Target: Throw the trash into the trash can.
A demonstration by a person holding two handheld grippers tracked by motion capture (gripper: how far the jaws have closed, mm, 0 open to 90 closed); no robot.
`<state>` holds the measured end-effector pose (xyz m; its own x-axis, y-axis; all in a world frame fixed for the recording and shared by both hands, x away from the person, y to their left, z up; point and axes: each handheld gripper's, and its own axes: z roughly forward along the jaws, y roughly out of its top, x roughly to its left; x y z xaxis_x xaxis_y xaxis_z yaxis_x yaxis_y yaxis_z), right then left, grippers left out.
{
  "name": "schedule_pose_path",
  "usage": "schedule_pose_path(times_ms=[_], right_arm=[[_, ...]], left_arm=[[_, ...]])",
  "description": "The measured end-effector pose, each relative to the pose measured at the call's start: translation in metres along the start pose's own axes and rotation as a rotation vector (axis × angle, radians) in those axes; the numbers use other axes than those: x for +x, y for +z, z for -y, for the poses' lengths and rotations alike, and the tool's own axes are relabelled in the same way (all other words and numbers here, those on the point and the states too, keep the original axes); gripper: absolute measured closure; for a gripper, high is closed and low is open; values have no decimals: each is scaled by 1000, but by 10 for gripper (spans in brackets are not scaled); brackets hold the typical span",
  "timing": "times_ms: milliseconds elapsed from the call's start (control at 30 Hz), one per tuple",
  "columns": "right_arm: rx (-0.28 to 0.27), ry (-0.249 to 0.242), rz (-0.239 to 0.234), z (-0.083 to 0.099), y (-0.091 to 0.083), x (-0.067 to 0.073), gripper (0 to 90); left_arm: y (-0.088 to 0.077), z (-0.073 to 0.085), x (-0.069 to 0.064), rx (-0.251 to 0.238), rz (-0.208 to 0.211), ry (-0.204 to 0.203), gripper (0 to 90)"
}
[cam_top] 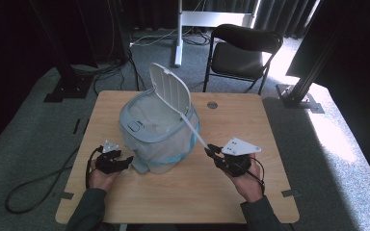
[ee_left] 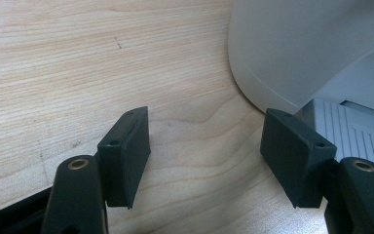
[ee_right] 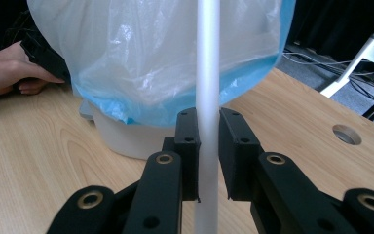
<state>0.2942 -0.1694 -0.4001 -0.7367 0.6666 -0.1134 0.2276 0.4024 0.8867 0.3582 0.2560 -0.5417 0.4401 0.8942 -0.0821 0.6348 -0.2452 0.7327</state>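
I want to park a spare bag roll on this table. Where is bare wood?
Free: the table strip between both hands, and the far right corner past the round hole. Crowded: the middle, around the lined bin, its raised lid and the white rod in the right gripper.

The left hand-held gripper [cam_top: 125,160] rests with jaws apart, while the right hand-held gripper [cam_top: 211,150] is clamped.

Both forearms wear dark grey-green sleeves that end at the wrists. The left gripper [cam_top: 125,160] is black, topped by a small grey three-cornered plate, and a black cable loops from it. The right gripper [cam_top: 211,150] is black too, under a larger pale plate. Their jaws are flat black blocks with small screw holes, on arms set with brass-coloured rivets.
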Motion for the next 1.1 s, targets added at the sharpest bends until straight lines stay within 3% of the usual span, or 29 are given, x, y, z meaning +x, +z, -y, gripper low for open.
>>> schedule_pose_path(times_ms=[333, 667, 1100], right_arm=[[15, 1, -22, -14, 19, -2, 788], [-44, -20, -27, -38, 15, -1, 788], [-75, -35, -42, -64, 18, -5, 789]], left_arm=[[0, 0, 0, 1, 0, 1, 353], [0, 0, 0, 1, 1, 1, 352], [0, 0, 0, -2, 2, 1, 352]])
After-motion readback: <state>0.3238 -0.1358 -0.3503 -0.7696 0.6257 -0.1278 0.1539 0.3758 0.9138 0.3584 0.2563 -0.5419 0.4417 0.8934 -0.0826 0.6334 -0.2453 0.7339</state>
